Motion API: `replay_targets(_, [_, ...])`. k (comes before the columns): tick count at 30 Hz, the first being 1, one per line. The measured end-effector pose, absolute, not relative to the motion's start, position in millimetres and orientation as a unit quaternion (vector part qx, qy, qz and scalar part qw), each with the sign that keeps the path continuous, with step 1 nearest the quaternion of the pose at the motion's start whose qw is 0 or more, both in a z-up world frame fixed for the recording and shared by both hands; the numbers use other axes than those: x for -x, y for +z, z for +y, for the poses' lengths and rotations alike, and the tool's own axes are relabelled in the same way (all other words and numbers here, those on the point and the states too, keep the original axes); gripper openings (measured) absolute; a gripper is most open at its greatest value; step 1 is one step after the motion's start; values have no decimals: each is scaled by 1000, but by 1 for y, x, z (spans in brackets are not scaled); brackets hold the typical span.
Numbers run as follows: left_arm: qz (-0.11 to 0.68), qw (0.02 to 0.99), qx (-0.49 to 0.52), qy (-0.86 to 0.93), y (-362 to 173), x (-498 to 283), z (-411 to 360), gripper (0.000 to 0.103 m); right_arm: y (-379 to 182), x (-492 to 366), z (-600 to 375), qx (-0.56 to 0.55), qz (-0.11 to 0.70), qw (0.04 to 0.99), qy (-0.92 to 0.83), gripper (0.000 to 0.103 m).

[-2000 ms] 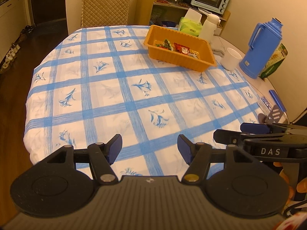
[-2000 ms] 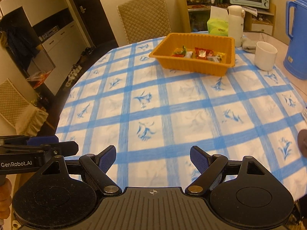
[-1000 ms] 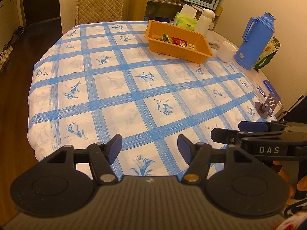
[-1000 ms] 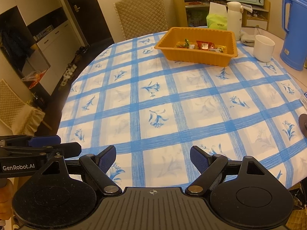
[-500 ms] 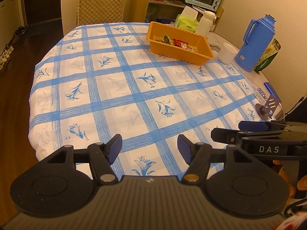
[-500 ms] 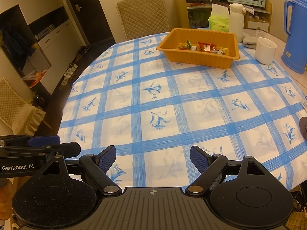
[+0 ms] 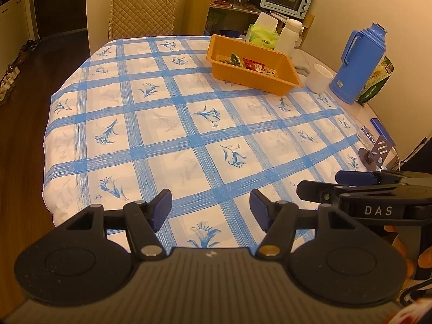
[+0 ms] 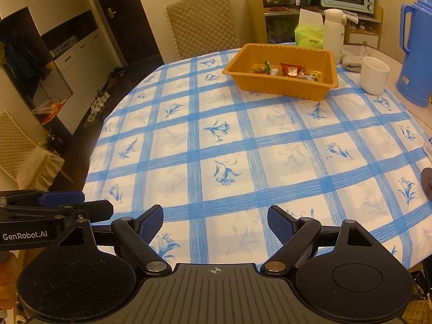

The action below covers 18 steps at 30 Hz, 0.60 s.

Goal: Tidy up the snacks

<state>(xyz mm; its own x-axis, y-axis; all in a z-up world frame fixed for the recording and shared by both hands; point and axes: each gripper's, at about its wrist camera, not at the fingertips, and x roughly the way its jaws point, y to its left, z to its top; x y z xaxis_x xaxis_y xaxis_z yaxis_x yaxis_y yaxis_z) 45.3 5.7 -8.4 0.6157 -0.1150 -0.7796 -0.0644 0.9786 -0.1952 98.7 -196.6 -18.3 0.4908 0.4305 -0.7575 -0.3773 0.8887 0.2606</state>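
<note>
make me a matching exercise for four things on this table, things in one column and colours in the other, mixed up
Things:
1. snack tray
2. thermos jug
3. cup
4. tissue pack

Colours:
A. white
B. green
C. orange
D. blue

Pairs: 1-C, 2-D, 3-A, 4-B

Both wrist views side by side at near table edge (image 7: 67,216), angled down; share tray (image 8: 280,89).
</note>
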Motion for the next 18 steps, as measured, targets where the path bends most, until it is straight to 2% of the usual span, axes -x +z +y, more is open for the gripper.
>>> replay_targets(18, [432, 896, 105, -15, -3, -40, 13, 61, -17, -96, -194, -29, 446, 864, 234, 84])
